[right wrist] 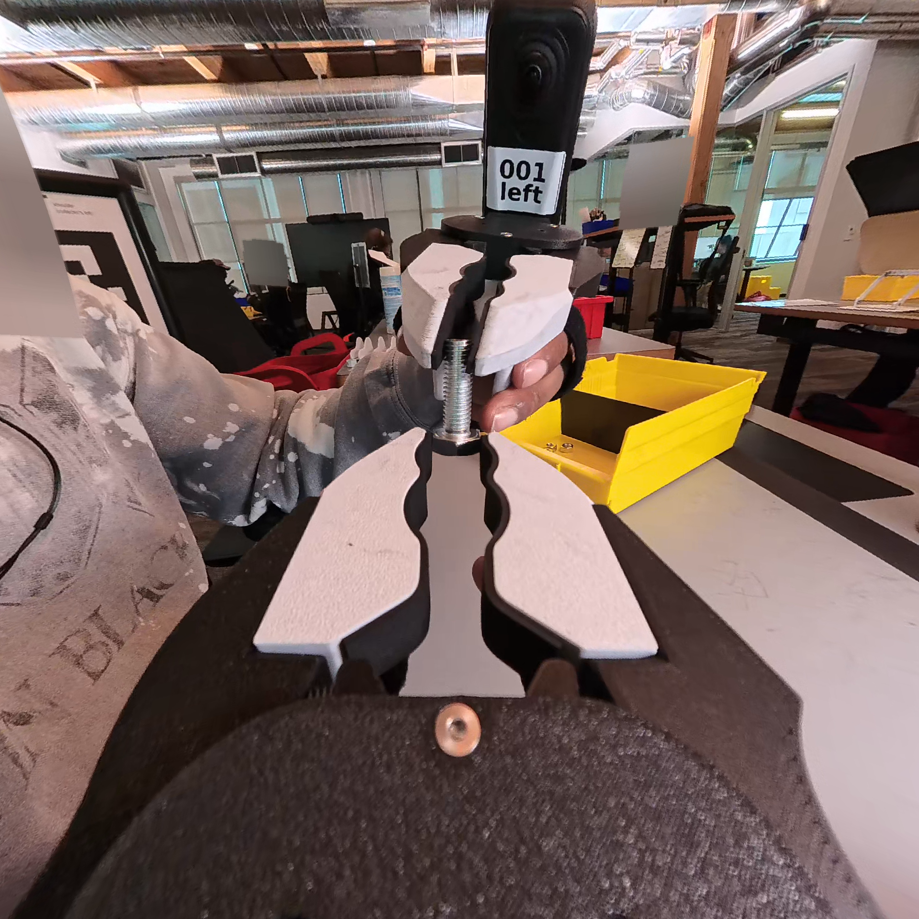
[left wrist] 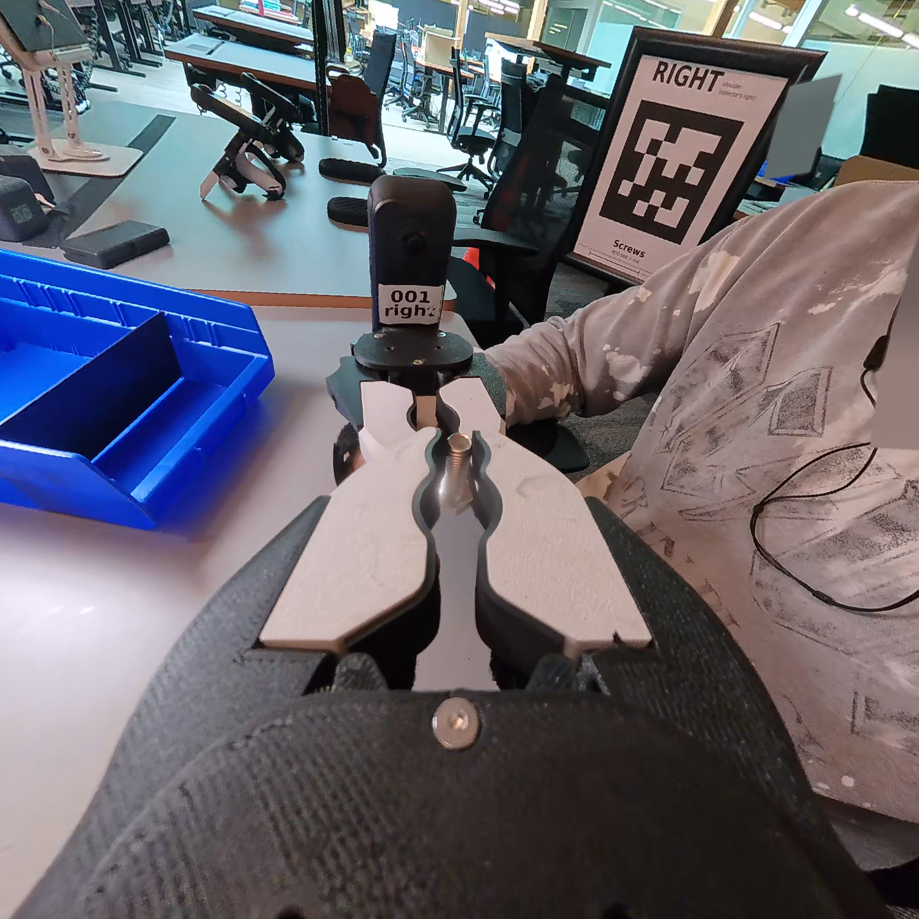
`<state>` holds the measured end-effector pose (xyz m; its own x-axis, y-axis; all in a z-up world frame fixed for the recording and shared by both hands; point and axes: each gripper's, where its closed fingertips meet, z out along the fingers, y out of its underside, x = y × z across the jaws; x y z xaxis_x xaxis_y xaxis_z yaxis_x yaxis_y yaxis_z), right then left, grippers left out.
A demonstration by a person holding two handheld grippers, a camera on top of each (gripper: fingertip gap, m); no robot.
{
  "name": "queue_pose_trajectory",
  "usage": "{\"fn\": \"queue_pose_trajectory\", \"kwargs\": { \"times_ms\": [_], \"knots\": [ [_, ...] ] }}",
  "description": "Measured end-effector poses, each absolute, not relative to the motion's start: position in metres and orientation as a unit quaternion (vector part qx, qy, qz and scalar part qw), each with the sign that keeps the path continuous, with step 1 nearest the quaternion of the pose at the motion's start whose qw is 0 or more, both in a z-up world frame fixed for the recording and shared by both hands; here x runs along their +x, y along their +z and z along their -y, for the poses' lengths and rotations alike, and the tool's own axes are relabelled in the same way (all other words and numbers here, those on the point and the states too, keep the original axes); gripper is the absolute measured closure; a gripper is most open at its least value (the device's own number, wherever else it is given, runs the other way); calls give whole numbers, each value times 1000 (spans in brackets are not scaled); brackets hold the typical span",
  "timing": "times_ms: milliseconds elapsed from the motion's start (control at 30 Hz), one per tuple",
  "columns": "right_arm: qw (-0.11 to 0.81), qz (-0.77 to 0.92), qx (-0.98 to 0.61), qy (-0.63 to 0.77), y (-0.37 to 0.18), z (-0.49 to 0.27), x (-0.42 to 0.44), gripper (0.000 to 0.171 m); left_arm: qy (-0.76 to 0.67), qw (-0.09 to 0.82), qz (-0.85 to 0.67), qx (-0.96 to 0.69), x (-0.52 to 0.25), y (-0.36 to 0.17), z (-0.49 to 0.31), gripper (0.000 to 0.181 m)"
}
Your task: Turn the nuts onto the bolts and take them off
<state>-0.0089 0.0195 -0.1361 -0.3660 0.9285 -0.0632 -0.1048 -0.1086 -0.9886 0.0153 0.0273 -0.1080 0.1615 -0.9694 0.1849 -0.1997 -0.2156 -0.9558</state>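
My left gripper (left wrist: 455, 440) is shut on a silver bolt (left wrist: 455, 477), gripping it near the head. In the right wrist view the left gripper (right wrist: 455, 360) points down toward me and the bolt's threaded shaft (right wrist: 456, 398) sticks out of it. My right gripper (right wrist: 455, 440) is shut on a hex nut (right wrist: 455, 444) that sits on the bolt's free end. The two grippers face each other tip to tip above the table edge. In the left wrist view the right gripper (left wrist: 427, 417) is just beyond the bolt, and the nut is hidden.
A blue divided bin (left wrist: 149, 398) sits on the table to the left. A yellow bin (right wrist: 671, 422) with loose nuts (right wrist: 557, 446) and a black divider sits at the right. The person's torso is close beside both grippers. A framed marker sign (left wrist: 671, 164) stands behind. The grippers are tip to tip, or close to it.
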Motion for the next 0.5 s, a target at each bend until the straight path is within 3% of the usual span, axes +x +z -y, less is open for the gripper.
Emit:
{"fn": "queue_pose_trajectory", "kwargs": {
  "times_ms": [300, 400, 500],
  "knots": [
    [418, 514, -387, 641, -132, -21, -7, 153, -460, 443, -454, -622, 15, -103, -30, 171],
    [424, 505, -395, 639, -132, -26, -7, 153, -457, 473, -430, -618, 7, -90, -36, 144],
    [433, 496, -411, 631, -133, -38, -2, 153, -409, 536, -368, -640, -35, -62, -51, 143]
  ]
}}
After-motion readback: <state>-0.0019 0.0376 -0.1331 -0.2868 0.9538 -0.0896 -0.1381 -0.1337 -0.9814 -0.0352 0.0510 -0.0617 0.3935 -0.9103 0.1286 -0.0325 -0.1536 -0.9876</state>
